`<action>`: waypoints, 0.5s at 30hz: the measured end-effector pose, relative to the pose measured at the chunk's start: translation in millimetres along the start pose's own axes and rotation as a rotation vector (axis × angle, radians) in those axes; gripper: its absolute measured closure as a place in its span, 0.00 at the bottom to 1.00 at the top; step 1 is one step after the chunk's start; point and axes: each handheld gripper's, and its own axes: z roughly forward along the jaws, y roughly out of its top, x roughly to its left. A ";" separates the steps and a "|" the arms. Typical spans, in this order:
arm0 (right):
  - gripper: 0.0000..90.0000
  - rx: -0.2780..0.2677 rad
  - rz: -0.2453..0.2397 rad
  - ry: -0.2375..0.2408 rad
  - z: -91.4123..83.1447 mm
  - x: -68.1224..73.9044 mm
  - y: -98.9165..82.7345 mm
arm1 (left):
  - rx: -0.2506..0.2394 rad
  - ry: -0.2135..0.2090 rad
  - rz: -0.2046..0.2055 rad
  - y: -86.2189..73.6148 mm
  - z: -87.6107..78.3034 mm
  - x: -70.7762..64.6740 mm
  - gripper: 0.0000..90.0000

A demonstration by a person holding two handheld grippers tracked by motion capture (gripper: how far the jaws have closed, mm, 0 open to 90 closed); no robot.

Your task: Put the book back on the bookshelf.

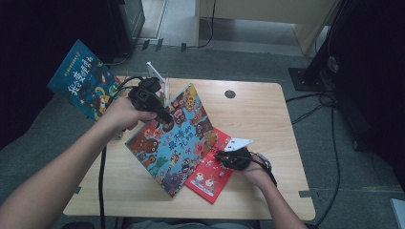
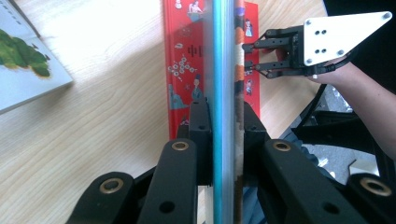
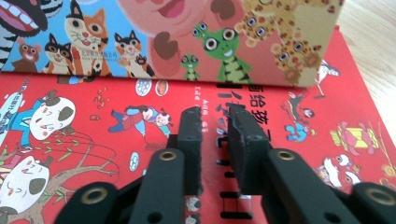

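Observation:
My left gripper (image 1: 165, 119) is shut on the top edge of a colourful animal picture book (image 1: 174, 143), which stands tilted with its lower edge on the table. In the left gripper view that book's thin edge (image 2: 222, 70) runs straight between my pads (image 2: 201, 121). Under it lies a red picture book (image 1: 210, 179) flat on the table. My right gripper (image 1: 218, 155) hovers low over the red book (image 3: 116, 121), at the foot of the animal book (image 3: 187, 37). Its jaws stand a narrow gap apart with nothing between them (image 3: 215, 119).
A blue book (image 1: 83, 81) overhangs the wooden table (image 1: 258, 109) at the far left corner, beside a white stand (image 1: 160, 78). In the left gripper view a pale book with a green picture (image 2: 23, 65) lies on the table. Cables trail over the floor at the right.

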 end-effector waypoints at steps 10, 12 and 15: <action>0.90 -0.004 0.018 -0.002 -0.2 -2.5 -1.0 | 0.043 -0.042 0.005 -4.6 15.6 -1.7 0.88; 0.91 -0.006 0.016 -0.005 0.5 -2.1 -0.7 | 0.044 -0.031 0.005 -6.0 16.0 -2.7 0.87; 0.96 -0.010 0.010 -0.005 1.8 -0.5 -0.2 | 0.045 -0.036 0.004 -8.4 17.8 -2.6 0.87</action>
